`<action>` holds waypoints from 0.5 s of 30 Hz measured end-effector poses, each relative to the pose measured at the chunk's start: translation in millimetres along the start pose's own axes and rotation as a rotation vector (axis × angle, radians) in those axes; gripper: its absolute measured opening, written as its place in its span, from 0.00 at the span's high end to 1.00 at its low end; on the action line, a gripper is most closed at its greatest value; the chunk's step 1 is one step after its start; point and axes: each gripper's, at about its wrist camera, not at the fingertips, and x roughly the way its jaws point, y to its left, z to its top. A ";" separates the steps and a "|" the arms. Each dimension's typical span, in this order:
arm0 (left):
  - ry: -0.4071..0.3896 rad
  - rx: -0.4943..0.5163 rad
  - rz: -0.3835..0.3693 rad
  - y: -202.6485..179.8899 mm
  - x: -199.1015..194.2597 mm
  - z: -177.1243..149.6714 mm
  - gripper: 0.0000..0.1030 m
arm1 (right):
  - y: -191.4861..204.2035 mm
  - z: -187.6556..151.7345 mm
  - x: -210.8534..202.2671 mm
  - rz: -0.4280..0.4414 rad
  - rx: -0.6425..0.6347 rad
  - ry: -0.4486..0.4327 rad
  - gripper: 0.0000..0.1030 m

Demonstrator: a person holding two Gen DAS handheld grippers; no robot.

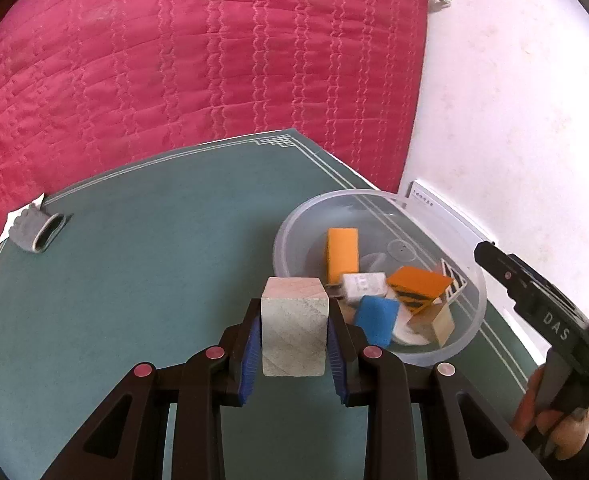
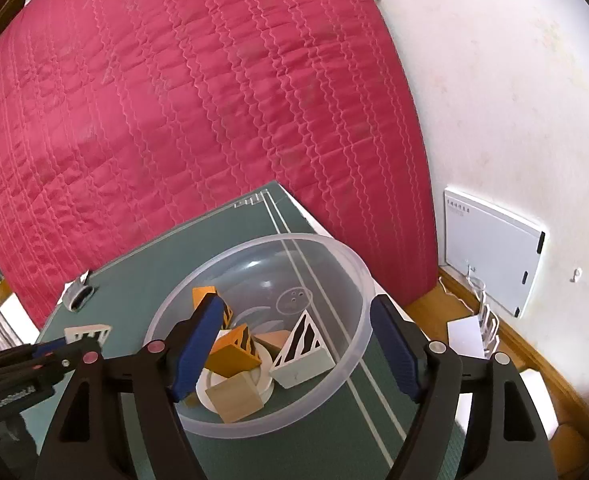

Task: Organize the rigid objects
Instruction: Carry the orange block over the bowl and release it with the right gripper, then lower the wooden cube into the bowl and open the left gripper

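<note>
1. Wooden cube (image 1: 294, 332), pale and plain, sits low in the centre of the left wrist view, pinched between the blue pads of the left gripper (image 1: 294, 342) and lifted clear of the green mat (image 1: 134, 300).
2. Just right of the cube stands a clear plastic bowl (image 1: 470, 328), already holding an orange block (image 1: 341, 254), a blue block (image 1: 376, 318), a striped orange wedge (image 1: 418, 286) and a smaller wooden cube (image 1: 434, 322).
3. In the right wrist view, the right gripper (image 2: 296, 350) hovers over the bowl (image 2: 358, 280), jaws spread wide and holding nothing.
4. A grey ring-shaped piece (image 1: 38, 232) lies at the mat's left edge, well apart from the bowl.
5. Risk, as I judge it: the cube could clip the near rim and tip the light bowl, or land on the crowded pile and bounce out. The two grippers are also close enough to collide above the bowl.
</note>
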 end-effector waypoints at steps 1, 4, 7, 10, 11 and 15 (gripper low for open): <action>0.000 0.005 -0.004 -3.4 1.5 1.5 0.69 | -0.5 0.0 -0.5 0.001 0.004 -0.003 0.24; 0.002 0.025 -0.016 -12.8 9.5 7.8 0.69 | -1.2 1.1 -0.8 0.004 0.011 -0.005 0.23; 0.001 0.043 -0.025 -20.1 13.8 9.7 0.69 | -3.5 1.7 -1.5 0.003 0.019 -0.008 0.22; 0.007 0.053 -0.041 -26.2 22.7 12.7 0.69 | -7.0 2.3 -1.6 0.001 0.031 -0.010 0.22; 0.011 0.052 -0.046 -27.5 24.8 13.4 0.69 | -8.2 2.0 -1.7 0.001 0.034 -0.009 0.22; 0.040 0.048 -0.065 -32.9 39.8 15.7 0.69 | -9.0 2.6 0.8 0.001 0.039 -0.002 0.22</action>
